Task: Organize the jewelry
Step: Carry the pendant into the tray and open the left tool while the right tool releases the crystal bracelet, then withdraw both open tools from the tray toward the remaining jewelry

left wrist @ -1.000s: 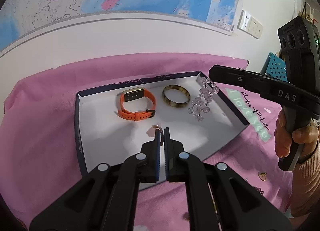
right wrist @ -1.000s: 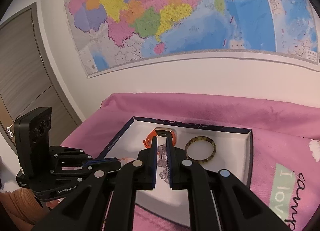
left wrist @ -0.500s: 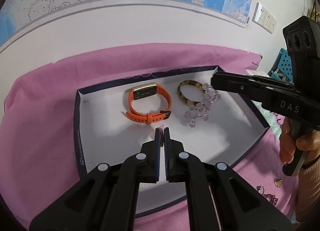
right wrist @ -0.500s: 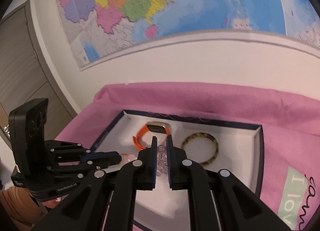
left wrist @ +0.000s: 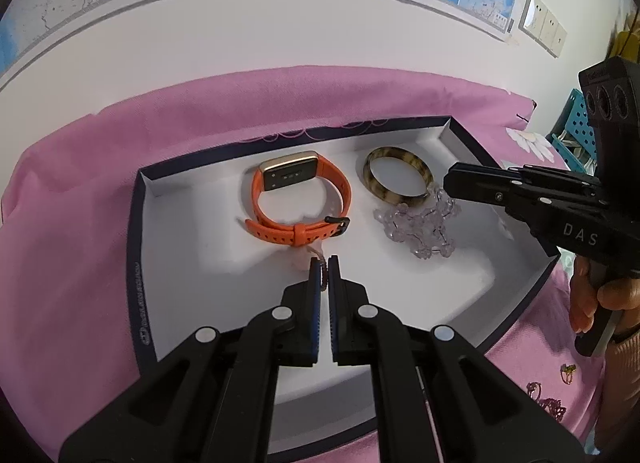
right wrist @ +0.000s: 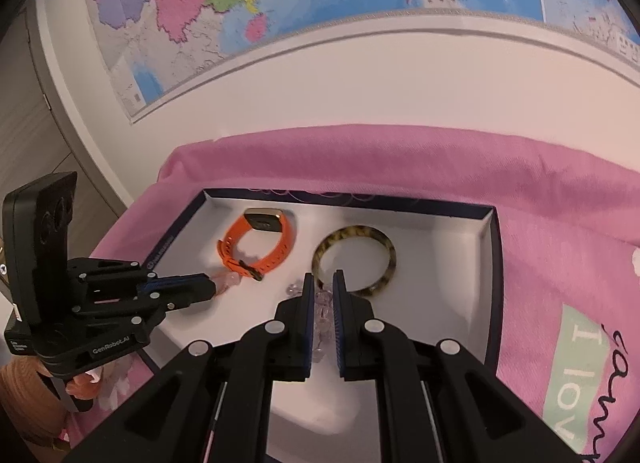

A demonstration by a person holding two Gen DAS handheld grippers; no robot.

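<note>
A shallow box (left wrist: 134, 263) with a navy rim and white floor lies on pink cloth. Inside it are an orange watch band (left wrist: 300, 231) and a tortoiseshell bangle (left wrist: 396, 177). My left gripper (left wrist: 325, 263) is shut on a small pale pink piece (left wrist: 310, 253), low over the box floor just in front of the watch band. My right gripper (right wrist: 323, 279) is shut on a clear bead bracelet (right wrist: 322, 309). In the left wrist view the right gripper (left wrist: 452, 183) holds the bead bracelet (left wrist: 420, 227), which hangs down to the floor beside the bangle.
Small loose jewellery pieces (left wrist: 568, 371) lie on the pink cloth (left wrist: 60, 243) right of the box. A blue perforated basket (left wrist: 576, 131) stands at the far right. A white wall with a map rises behind, and a door (right wrist: 24, 123) is at the left.
Both grippers sank toward the box. The bead bracelet came down beside the bangle, and the left gripper brought its pink piece closer to the watch band.
</note>
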